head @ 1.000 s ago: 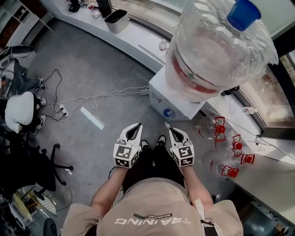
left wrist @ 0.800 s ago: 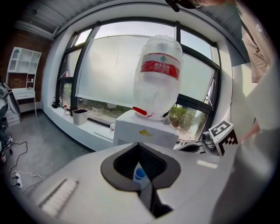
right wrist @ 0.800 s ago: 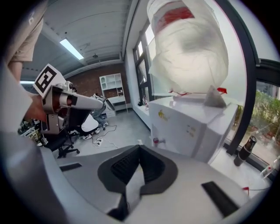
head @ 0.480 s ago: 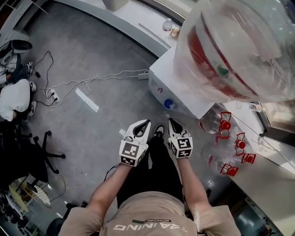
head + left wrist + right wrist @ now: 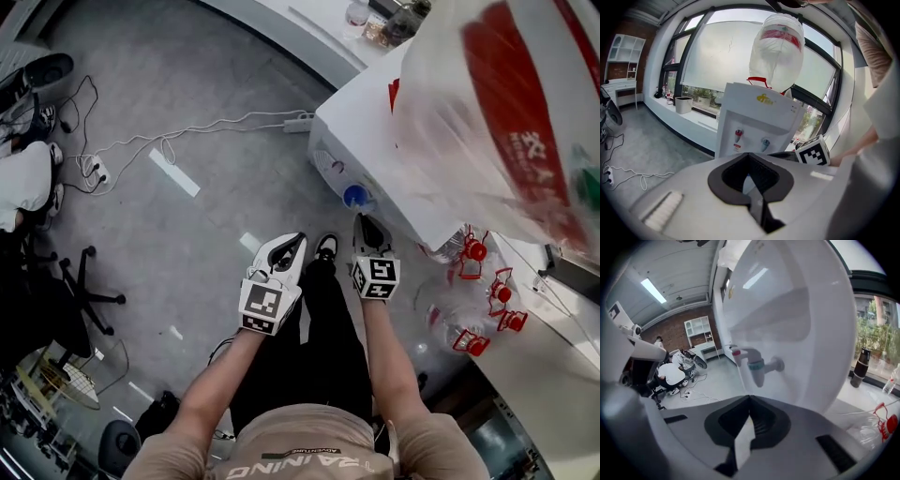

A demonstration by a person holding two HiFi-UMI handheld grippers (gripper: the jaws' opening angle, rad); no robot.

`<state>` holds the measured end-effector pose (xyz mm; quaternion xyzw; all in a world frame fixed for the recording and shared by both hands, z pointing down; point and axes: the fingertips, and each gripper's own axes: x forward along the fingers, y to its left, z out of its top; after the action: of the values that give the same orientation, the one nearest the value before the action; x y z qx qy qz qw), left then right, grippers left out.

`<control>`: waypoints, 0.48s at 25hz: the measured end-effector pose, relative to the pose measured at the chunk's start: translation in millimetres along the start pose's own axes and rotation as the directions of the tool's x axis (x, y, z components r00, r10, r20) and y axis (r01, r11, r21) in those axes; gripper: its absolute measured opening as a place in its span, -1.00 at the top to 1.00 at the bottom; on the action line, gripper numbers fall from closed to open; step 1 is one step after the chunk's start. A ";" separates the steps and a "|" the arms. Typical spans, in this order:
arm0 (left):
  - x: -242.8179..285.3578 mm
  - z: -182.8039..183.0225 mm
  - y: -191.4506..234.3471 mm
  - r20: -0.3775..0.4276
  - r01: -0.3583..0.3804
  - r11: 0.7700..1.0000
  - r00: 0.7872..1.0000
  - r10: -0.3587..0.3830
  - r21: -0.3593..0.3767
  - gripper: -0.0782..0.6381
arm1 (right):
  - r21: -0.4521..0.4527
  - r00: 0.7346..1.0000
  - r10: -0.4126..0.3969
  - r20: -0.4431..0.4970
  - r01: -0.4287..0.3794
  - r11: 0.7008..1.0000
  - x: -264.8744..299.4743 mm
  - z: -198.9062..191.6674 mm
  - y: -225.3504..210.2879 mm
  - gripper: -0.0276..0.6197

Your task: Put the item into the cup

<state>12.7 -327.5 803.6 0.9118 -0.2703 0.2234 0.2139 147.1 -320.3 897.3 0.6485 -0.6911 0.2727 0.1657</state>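
The right gripper (image 5: 367,228) is pinched shut, its two jaws meeting at the tips with nothing in the hollow behind them. The left gripper (image 5: 292,246) is closed and empty in just the same way. The person holds both out low in front of the body, side by side, facing the water dispenser (image 5: 375,141).

The right one is the nearer to the dispenser: it points almost straight at the front panel, and the taps (image 5: 757,365) sit just beyond its tips, a little above and to the left of its line. The left one hangs further out from the dispenser's front, towards the open floor, and takes in the whole cabinet with the big bottle (image 5: 777,42) upturned on top.

Past the dispenser's far side, near the wall, lie some empty bottles (image 5: 469,281) with red caps. On the floor out from the dispenser's front a white cable (image 5: 187,136) trails.

No cup and no item shows in any view, so I can't tell which way either lies; my guess is the spot under the taps is where to look, and the right gripper is closest to it
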 end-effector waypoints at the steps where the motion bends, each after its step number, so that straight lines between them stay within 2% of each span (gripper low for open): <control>1: 2.5 -3.3 2.6 -0.002 -0.002 1.000 1.000 0.002 -0.006 0.76 | -0.005 1.000 -0.010 0.001 0.010 1.000 5.7 -0.8 -3.0 0.88; 7: 13.1 -24.3 6.4 -0.026 0.024 1.000 0.999 -0.024 -0.018 0.76 | -0.020 0.999 -0.048 -0.011 0.048 0.999 29.1 -3.7 -11.1 0.88; 12: 18.7 -22.1 5.0 -0.024 0.038 0.999 0.999 -0.038 -0.021 0.76 | -0.030 0.998 -0.060 -0.033 0.059 0.998 38.0 -9.1 -15.0 0.88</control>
<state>17.4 -327.5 832.6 0.9118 -0.2526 0.2275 0.2305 156.8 -345.7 929.1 0.6616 -0.6725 0.2684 0.1948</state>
